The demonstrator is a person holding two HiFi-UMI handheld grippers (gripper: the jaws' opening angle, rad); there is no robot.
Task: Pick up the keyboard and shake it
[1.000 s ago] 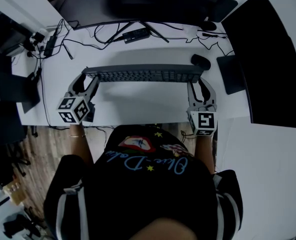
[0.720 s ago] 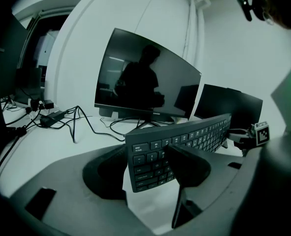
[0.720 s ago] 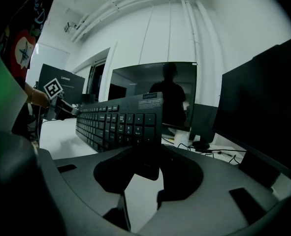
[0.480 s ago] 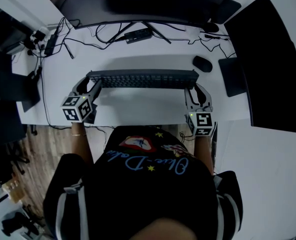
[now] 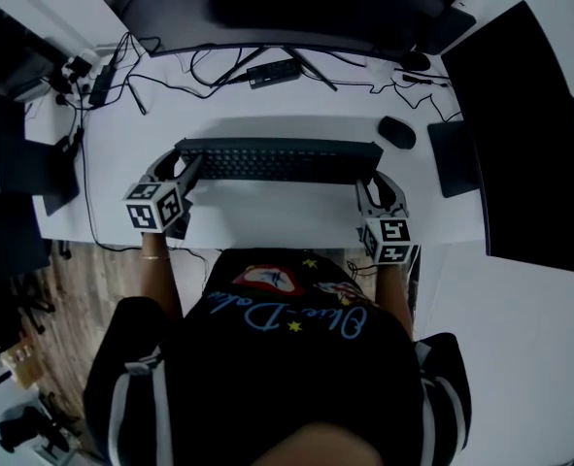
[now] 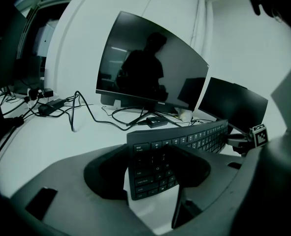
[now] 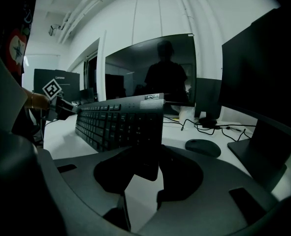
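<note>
A long black keyboard (image 5: 279,160) hangs above the white desk (image 5: 267,212), tilted with its keys facing me. My left gripper (image 5: 177,168) is shut on its left end and my right gripper (image 5: 369,181) is shut on its right end. In the left gripper view the keyboard (image 6: 175,151) sits between the two dark pads (image 6: 106,176), its left keys showing between them. In the right gripper view the keyboard (image 7: 120,124) runs away to the left, its end pinched between the pads (image 7: 182,173).
A black mouse (image 5: 397,131) lies right of the keyboard on the desk, also in the right gripper view as the mouse (image 7: 203,147). A monitor (image 6: 150,73) on a stand, cables and a power strip (image 5: 272,69) fill the back. A second dark screen (image 5: 524,124) stands at the right.
The keyboard and both grippers have come nearer to me and lower in the head view, and the keyboard's key face now shows more.
</note>
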